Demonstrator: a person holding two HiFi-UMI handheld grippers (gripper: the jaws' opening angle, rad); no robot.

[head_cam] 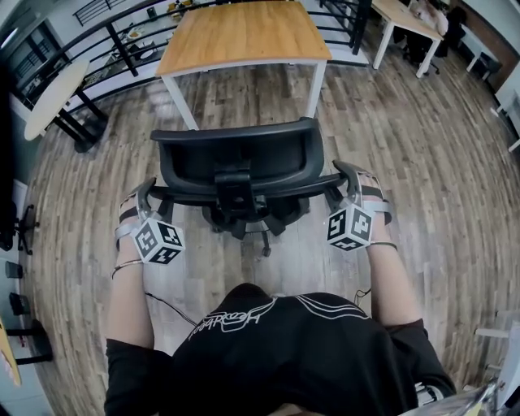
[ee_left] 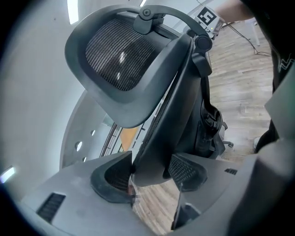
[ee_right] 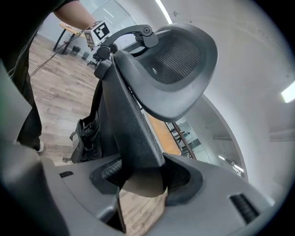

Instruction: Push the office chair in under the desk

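Observation:
A black mesh office chair (head_cam: 236, 162) stands on the wood floor with its back toward me. It is just short of a desk (head_cam: 244, 36) with a wooden top and white legs. My left gripper (head_cam: 146, 201) is shut on the left edge of the backrest (ee_left: 161, 115). My right gripper (head_cam: 351, 183) is shut on the right edge of the backrest (ee_right: 129, 120). In each gripper view the backrest edge sits wedged between both pads, with the headrest (ee_left: 115, 55) above. The chair's seat and base are mostly hidden behind the backrest.
A pale oval table (head_cam: 53, 93) stands at the far left beside a black railing (head_cam: 122, 41). Another desk (head_cam: 406, 16) with a seated person (head_cam: 443, 24) is at the back right. More chairs line the left edge. Open floor lies on both sides of the chair.

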